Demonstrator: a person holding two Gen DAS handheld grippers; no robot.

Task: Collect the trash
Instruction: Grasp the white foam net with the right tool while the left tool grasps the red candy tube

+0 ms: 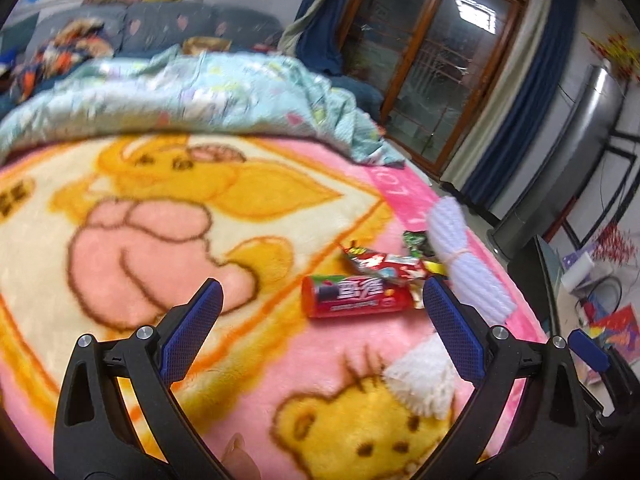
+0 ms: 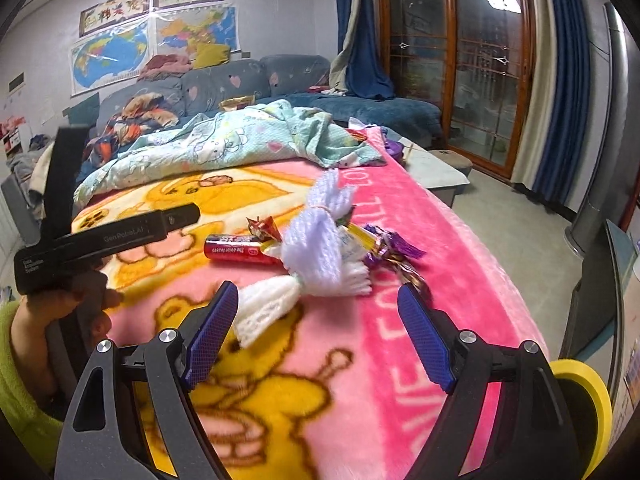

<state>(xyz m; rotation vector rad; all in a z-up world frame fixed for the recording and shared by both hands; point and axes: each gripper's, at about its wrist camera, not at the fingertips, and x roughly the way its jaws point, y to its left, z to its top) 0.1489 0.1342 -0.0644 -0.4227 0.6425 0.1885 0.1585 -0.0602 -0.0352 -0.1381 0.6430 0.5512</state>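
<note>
A red snack tube lies on the pink cartoon blanket. Behind it sit crumpled wrappers, red and green in the left wrist view, gold and purple in the right wrist view. Pale lilac yarn bundles and a white one lie among them. My left gripper stands open just short of the tube, which lies between the tip lines. My right gripper is open too, nearest the white yarn, nothing between its pads.
A light green quilt is heaped at the blanket's far end, a blue sofa behind it. The blanket edge drops off at the right toward the floor. A hand holds the left gripper's body at the left.
</note>
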